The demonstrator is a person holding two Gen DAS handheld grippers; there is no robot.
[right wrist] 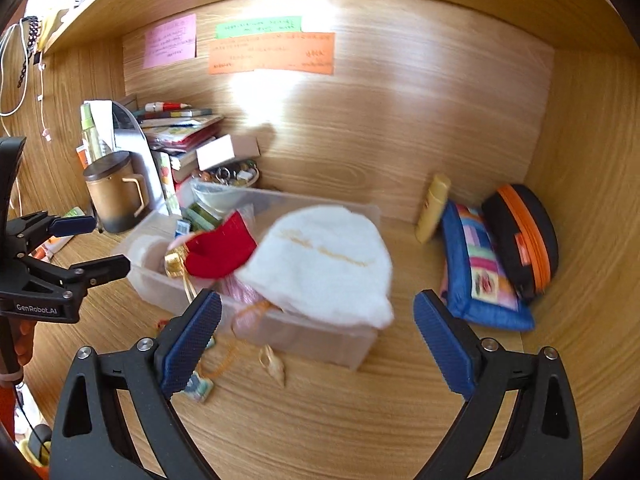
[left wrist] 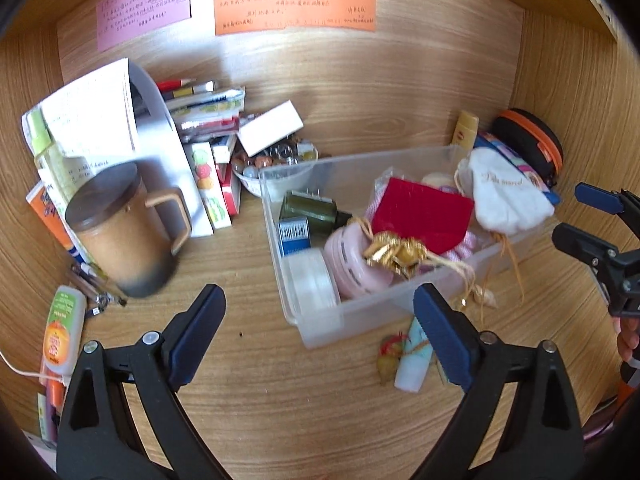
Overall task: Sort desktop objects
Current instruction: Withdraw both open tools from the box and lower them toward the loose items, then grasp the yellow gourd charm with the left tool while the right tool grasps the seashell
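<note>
A clear plastic bin (left wrist: 360,312) sits mid-desk, filled with a white drawstring pouch (left wrist: 504,196), a red pouch (left wrist: 424,212), a pink round case (left wrist: 352,256), a gold ribbon (left wrist: 394,254) and small boxes. My left gripper (left wrist: 318,308) is open and empty just short of the bin's front corner. A pale tube (left wrist: 414,360) lies on the desk by its right finger. My right gripper (right wrist: 318,304) is open and empty in front of the bin (right wrist: 328,344), facing the white pouch (right wrist: 324,264). A small shell (right wrist: 274,366) lies on the desk before it.
A lidded brown mug (left wrist: 124,232) stands left, with stacked books (left wrist: 208,120) and a bowl of trinkets (left wrist: 276,160) behind it. A yellow bottle (right wrist: 434,208), a blue patchwork pouch (right wrist: 480,272) and a black-orange case (right wrist: 524,236) fill the right corner. Wooden walls enclose the desk.
</note>
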